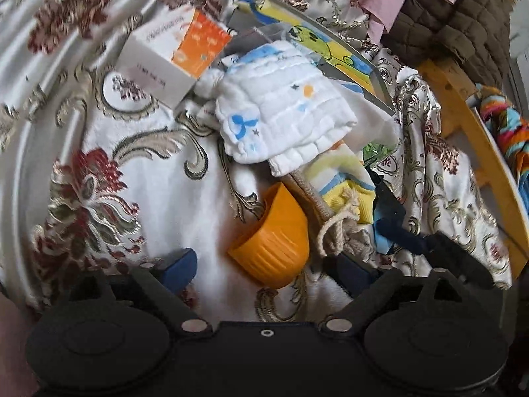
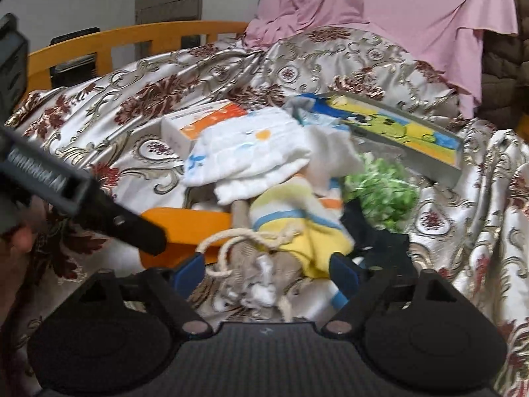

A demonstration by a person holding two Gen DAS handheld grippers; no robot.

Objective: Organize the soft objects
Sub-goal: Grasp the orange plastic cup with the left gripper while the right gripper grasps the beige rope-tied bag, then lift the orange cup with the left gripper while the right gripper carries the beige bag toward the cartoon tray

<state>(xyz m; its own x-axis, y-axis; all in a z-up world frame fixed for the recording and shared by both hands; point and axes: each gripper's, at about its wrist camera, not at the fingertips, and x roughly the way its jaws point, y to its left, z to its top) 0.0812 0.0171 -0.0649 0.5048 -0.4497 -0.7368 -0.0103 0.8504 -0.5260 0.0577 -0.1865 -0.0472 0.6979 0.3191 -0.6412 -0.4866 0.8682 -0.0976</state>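
A pile of soft things lies on the floral bedspread [image 1: 132, 172]: a white muslin cloth with blue prints [image 1: 284, 112] [image 2: 248, 152], a yellow striped cloth [image 1: 344, 185] [image 2: 297, 228], a beige drawstring bag [image 1: 340, 228] [image 2: 244, 258] and a dark blue cloth [image 2: 373, 235]. My left gripper [image 1: 267, 264] is open. An orange ribbed cup [image 1: 274, 244] lies on its side between the pads, clear of both. My right gripper [image 2: 267, 271] is open around the bag's mouth and rope, and the pads do not press on it. The left gripper's black finger [image 2: 132, 228] reaches in over the cup [image 2: 188, 221].
A white and orange box [image 1: 172, 56] [image 2: 198, 122] and a yellow-blue cartoon box [image 1: 334, 49] [image 2: 406, 132] lie behind the pile, with green crinkled material [image 2: 380, 188] beside it. A pink sheet [image 2: 380, 16], a brown quilted coat [image 1: 456, 29] and a yellow wooden rail [image 2: 132, 38] border the bed.
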